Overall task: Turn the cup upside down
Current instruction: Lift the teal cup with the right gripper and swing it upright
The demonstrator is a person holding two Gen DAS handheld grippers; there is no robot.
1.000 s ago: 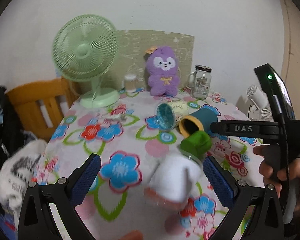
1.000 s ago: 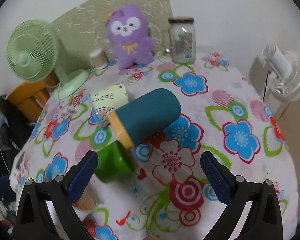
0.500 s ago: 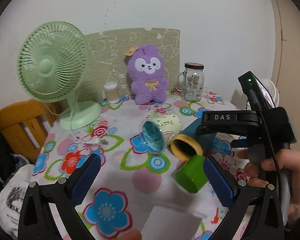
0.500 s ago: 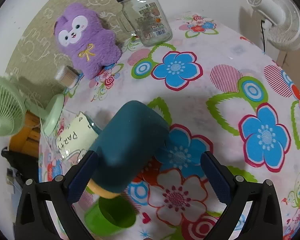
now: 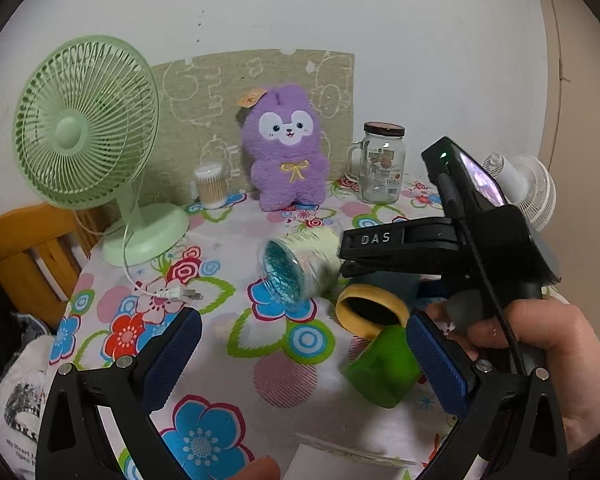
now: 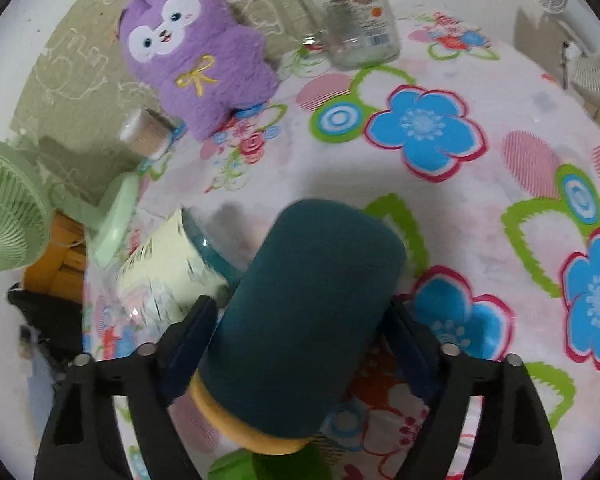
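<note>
Right tool (image 6: pixel 300 332) clamps teal cup (image 6: pixel 308 320) lying on its side mid-table (image 6: pixel 480 208); left tool (image 5: pixel 304 356) wide, holding nothing.

Teal cup (image 6: pixel 312 308): in the left wrist view, most of its body is hidden behind the right gripper's black frame; only the yellow rim is seen clearly.
Right gripper (image 6: pixel 300 332): whether its pads are pressed on the teal cup cannot be told, the contact being blurred.
Green cup (image 5: pixel 384 368): blurred, partly covered by a blue pad; cut off at the bottom edge of the right wrist view.
Glass jar (image 6: pixel 348 12): its lid is cut off by the top edge.
White object (image 5: pixel 340 462): cut off at the bottom edge; not identifiable.
Cream cup (image 6: pixel 160 272): its print is blurred and unreadable.
</note>
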